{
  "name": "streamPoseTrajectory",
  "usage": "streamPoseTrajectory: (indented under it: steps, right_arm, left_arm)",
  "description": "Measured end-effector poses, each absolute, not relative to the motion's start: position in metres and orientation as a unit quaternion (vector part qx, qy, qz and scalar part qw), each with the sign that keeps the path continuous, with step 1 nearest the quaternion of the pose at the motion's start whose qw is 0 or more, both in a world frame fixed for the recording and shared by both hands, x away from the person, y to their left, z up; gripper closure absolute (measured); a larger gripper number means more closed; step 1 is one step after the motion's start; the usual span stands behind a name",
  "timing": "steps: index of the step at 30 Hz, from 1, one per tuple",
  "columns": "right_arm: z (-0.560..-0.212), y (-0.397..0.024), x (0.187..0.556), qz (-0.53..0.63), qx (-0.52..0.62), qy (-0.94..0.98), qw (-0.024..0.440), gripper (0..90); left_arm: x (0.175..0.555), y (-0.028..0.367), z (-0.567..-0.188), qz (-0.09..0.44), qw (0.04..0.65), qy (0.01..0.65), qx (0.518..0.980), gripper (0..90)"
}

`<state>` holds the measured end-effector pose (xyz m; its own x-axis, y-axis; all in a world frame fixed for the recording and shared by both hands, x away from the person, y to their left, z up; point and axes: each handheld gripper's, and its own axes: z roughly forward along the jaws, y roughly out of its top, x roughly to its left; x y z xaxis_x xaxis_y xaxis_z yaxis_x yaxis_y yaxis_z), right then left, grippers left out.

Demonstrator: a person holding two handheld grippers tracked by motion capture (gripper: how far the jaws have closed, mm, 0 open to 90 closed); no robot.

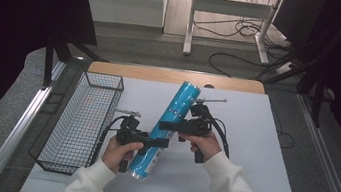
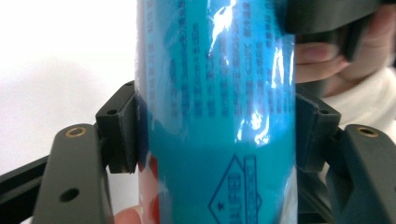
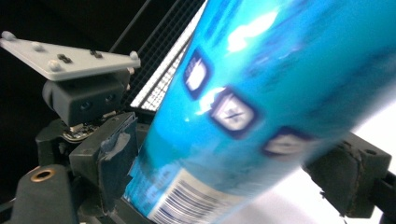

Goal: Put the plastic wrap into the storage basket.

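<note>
From where I sit, the high view is evenly lit on the white table top (image 1: 261, 154), while both upper corners fall to near black. Soft shadows lie under the forearms. In the left gripper view the background blows out to white, and glare streaks the blue tube (image 2: 219, 93) (its print stays readable). The right gripper view is smeared with blur, its left side dark.

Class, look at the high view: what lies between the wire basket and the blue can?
The left tongs, shut on the blue can, and the hand holding them lie between it and the wire basket.
</note>
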<state>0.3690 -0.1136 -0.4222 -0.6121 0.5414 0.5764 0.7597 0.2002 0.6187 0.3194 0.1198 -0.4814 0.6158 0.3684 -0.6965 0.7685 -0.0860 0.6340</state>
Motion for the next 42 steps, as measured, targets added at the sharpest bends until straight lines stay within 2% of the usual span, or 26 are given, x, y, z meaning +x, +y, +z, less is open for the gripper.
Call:
streamPoseTrajectory:
  steps: [6, 10, 11, 13, 17, 20, 26, 34, 42]
  right_arm:
    - [-0.42, -0.136, 0.364, -0.489, -0.43, -0.749, 0.119, 13.5]
    - [-0.415, -0.161, 0.351, -0.508, -0.419, -0.746, 0.102, 13.3]
    - [-0.415, -0.176, 0.344, -0.508, -0.416, -0.751, 0.079, 13.3]
    - [-0.418, -0.191, 0.338, -0.505, -0.417, -0.753, 0.061, 13.3]
    - [-0.428, -0.213, 0.332, -0.497, -0.426, -0.754, 0.041, 13.5]
    - [-0.442, -0.235, 0.325, -0.474, -0.431, -0.768, -0.01, 13.8]
    - [-0.458, -0.256, 0.316, -0.445, -0.422, -0.787, -0.064, 15.3]
    - [-0.477, -0.267, 0.307, -0.417, -0.413, -0.804, -0.095, 15.9]
    - [-0.483, -0.272, 0.304, -0.409, -0.409, -0.809, -0.105, 15.9]
  left_arm:
    - [0.317, 0.124, -0.478, -0.178, 0.547, 0.4, 0.714, 32.0]
    - [0.314, 0.132, -0.472, -0.158, 0.546, 0.41, 0.713, 32.0]
    - [0.313, 0.136, -0.47, -0.156, 0.546, 0.415, 0.711, 32.0]
    - [0.312, 0.139, -0.468, -0.149, 0.544, 0.421, 0.71, 32.0]
    - [0.31, 0.143, -0.465, -0.14, 0.546, 0.426, 0.708, 32.0]
    - [0.308, 0.146, -0.462, -0.132, 0.548, 0.43, 0.706, 32.0]
    - [0.303, 0.155, -0.454, -0.117, 0.543, 0.435, 0.709, 32.0]
    - [0.298, 0.176, -0.441, -0.093, 0.54, 0.456, 0.701, 32.0]
    - [0.294, 0.194, -0.429, -0.082, 0.551, 0.467, 0.687, 32.0]
